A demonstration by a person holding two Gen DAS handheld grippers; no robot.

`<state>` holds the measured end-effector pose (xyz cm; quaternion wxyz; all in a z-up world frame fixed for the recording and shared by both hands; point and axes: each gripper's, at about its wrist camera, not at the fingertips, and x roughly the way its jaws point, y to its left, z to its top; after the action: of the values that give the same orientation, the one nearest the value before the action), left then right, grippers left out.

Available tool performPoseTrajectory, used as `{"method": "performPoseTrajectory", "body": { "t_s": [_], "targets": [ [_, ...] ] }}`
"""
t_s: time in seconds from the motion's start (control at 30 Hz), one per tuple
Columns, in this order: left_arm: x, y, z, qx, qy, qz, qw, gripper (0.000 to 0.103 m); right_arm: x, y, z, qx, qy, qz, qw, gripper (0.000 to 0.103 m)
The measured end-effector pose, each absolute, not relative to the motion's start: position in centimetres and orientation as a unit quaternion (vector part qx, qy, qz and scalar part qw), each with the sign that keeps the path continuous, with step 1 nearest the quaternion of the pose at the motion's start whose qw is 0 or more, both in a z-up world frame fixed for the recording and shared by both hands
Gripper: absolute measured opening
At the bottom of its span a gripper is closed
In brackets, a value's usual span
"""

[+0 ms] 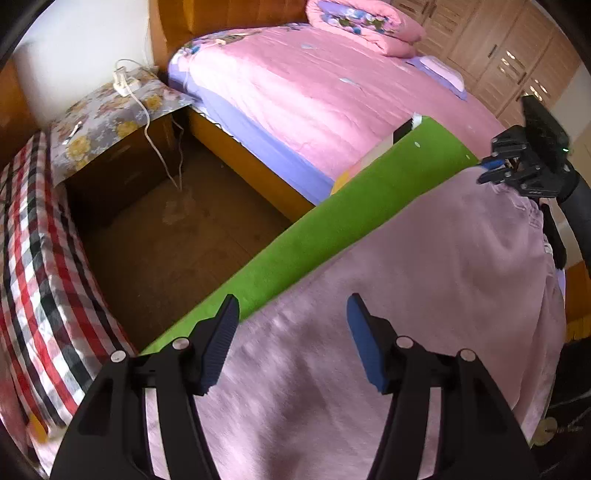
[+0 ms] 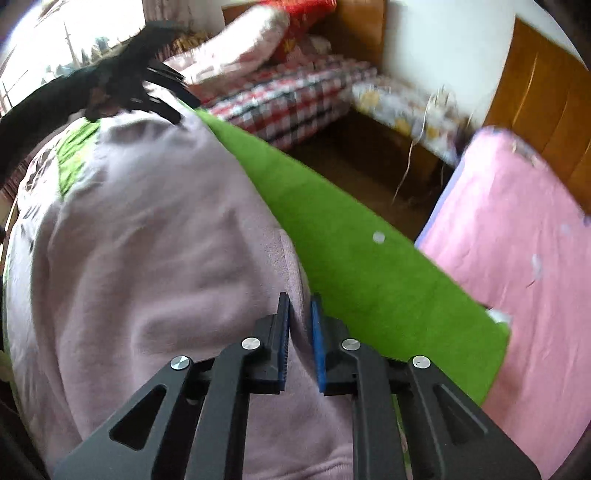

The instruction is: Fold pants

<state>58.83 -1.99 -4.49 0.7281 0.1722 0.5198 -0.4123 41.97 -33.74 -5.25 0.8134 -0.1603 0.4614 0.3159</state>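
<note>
Pale lilac pants [image 1: 388, 314] lie spread on a green-covered table [image 1: 332, 218]. My left gripper [image 1: 291, 325] is open, hovering just above the pants near their edge by the green strip. In the right wrist view the pants [image 2: 147, 240] fill the left and middle. My right gripper [image 2: 300, 325] is shut on a raised fold at the pants' waistband edge beside the green table cover [image 2: 351, 240]. The right gripper also shows in the left wrist view [image 1: 495, 166] at the pants' far end. The left gripper shows in the right wrist view [image 2: 162, 96] at the far end.
A pink-covered bed [image 1: 314, 92] stands beyond the table, with a rolled quilt [image 1: 365, 26]. A checked-covered bed [image 1: 40, 277] is at left. A nightstand with a floral cloth [image 1: 110, 118] and a charger cable stands between them. Brown floor [image 1: 173, 229] lies below. Wooden wardrobes [image 1: 509, 55] stand at right.
</note>
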Motion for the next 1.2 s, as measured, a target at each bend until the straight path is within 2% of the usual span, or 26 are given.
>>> {"method": "performPoseTrajectory", "body": {
  "t_s": [0.2,0.23,0.27,0.3,0.37,0.5,0.73,0.87,1.03,1.2],
  "targets": [
    [58.7,-2.8,-6.0,0.2,0.53,-0.442,0.696,0.059,38.7,-32.7,-2.6,-0.174,0.405,0.301,0.846,0.013],
    [58.7,-2.5,-5.9,0.195,0.527,-0.44,0.701,0.048,38.5,-32.5,-2.5,-0.178,0.401,0.294,0.849,0.013],
    [58.6,-2.3,-5.9,0.196,0.524,-0.437,0.705,0.023,38.4,-32.2,-2.4,-0.183,0.398,0.282,0.854,0.013],
    [58.3,-2.1,-5.9,0.2,0.52,-0.433,0.708,0.013,38.3,-32.2,-2.3,-0.186,0.397,0.273,0.856,0.013],
    [56.9,-2.0,-5.4,0.224,0.499,-0.42,0.724,0.006,38.3,-31.7,-2.4,-0.197,0.399,0.245,0.861,0.013],
    [53.4,-1.9,-1.5,0.278,0.42,-0.366,0.782,0.006,37.6,-30.6,-1.5,-0.229,0.387,0.195,0.872,0.011],
    [44.8,-0.3,10.9,0.306,0.26,-0.269,0.876,0.006,33.6,-28.7,7.1,-0.245,0.273,0.121,0.922,0.01],
    [37.2,0.7,13.6,0.332,0.194,-0.234,0.893,0.006,28.2,-27.6,9.6,-0.258,0.23,0.111,0.932,0.01],
    [25.3,1.9,12.4,0.379,0.149,-0.206,0.89,0.006,18.3,-25.5,8.5,-0.268,0.214,0.127,0.931,0.01],
    [12.1,3.8,7.1,0.385,0.144,-0.197,0.89,0.006,8.5,-23.8,3.7,-0.235,0.236,0.142,0.932,0.01]
  ]
}}
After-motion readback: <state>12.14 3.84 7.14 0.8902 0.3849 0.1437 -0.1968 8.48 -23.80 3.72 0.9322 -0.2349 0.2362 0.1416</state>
